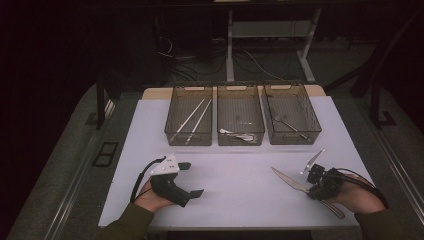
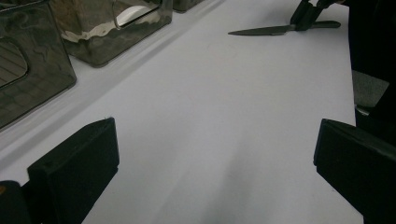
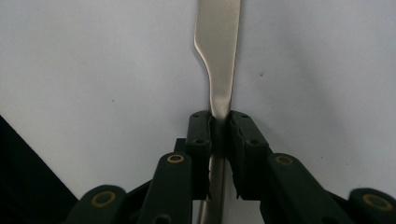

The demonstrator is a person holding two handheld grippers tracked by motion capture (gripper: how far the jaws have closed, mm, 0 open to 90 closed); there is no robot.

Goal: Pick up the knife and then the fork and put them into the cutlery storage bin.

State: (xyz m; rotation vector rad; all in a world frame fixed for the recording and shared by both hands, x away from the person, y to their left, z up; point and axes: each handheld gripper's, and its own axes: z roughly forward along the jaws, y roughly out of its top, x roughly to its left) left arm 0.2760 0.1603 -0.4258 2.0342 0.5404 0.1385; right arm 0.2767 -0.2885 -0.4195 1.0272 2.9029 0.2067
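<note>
I have the right gripper clamped on the knife, lower right of the high view, pads pinching its neck where blade meets handle. I should lift it level and slowly so it cannot pivot, then carry it toward the bins at upper centre. The left gripper waits with jaws apart, empty.
</note>
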